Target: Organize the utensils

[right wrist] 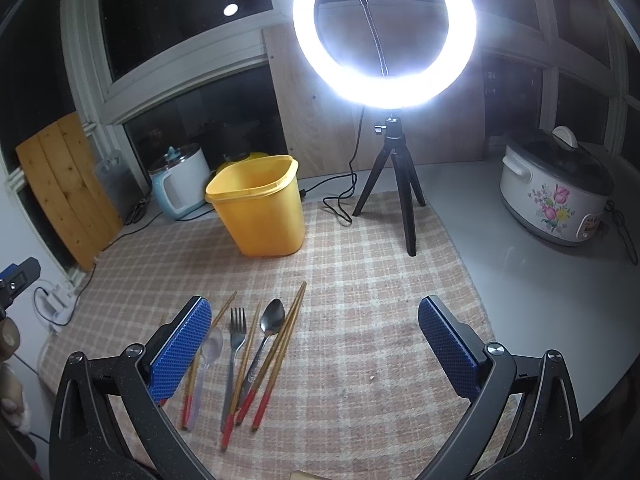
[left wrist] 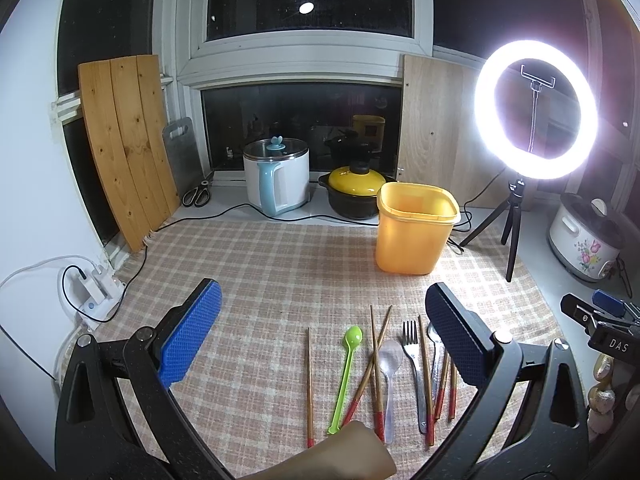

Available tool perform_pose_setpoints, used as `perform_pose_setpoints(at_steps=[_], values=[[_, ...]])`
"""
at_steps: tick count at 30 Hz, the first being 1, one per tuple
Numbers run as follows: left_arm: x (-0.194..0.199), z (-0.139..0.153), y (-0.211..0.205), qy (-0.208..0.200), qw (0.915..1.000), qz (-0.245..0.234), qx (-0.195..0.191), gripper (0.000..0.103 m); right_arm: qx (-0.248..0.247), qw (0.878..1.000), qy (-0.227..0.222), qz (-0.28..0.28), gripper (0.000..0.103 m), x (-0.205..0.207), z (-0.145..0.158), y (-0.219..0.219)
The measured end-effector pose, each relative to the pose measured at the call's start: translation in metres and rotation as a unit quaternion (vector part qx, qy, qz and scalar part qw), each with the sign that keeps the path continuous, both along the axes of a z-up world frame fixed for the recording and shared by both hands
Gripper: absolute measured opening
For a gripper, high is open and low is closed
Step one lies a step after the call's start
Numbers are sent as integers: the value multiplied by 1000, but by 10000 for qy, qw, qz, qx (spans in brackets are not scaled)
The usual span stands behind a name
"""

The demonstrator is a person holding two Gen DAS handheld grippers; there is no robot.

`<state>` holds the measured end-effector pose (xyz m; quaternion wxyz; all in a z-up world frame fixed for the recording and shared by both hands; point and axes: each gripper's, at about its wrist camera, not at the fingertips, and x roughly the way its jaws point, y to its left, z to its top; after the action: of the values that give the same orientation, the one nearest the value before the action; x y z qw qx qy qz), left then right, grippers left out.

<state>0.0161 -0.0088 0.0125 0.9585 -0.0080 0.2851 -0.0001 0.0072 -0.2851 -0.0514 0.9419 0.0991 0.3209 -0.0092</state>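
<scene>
Dark window panes back a tabletop (left wrist: 520,240) covered with a checked cloth (left wrist: 280,280), lit hard by a ring light (right wrist: 384,32) on a small tripod. Nothing has been sorted yet, to judge by how things lie: the yellow bin (left wrist: 416,228) stands upright and looks empty, and all the utensils lie flat on the cloth on the near side of the bin, well apart from it. They form a loose row with their long axes running roughly toward the bin, handles at the near end: a lone chopstick (left wrist: 309,384) farthest out, a green spoon (left wrist: 346,376), crossed chopsticks (left wrist: 376,364), a clear plastic spoon (left wrist: 390,376), a fork (right wrist: 236,356) and a metal spoon (right wrist: 269,332) among more red-tipped chopsticks. Both tools are empty with fingers spread wide. The left gripper (left wrist: 324,328) hangs above the row, so the green spoon and crossed chopsticks lie almost straight ahead between its fingers, while its right finger covers the metal spoon's end of the row. The right gripper (right wrist: 316,344) has the fork and metal spoon just inside its left finger, off centre. Either could reach; the left looks better centred, and since the handles run along its line of sight, its fingers would close across a handle's width.
</scene>
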Motion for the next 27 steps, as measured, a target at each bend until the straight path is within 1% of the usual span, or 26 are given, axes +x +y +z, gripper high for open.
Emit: perform_pose_setpoints(at_steps=[27], values=[[-1,1,0,-5,10000,-6,-33,103,48,9999,95,20,102,2,-2,1]])
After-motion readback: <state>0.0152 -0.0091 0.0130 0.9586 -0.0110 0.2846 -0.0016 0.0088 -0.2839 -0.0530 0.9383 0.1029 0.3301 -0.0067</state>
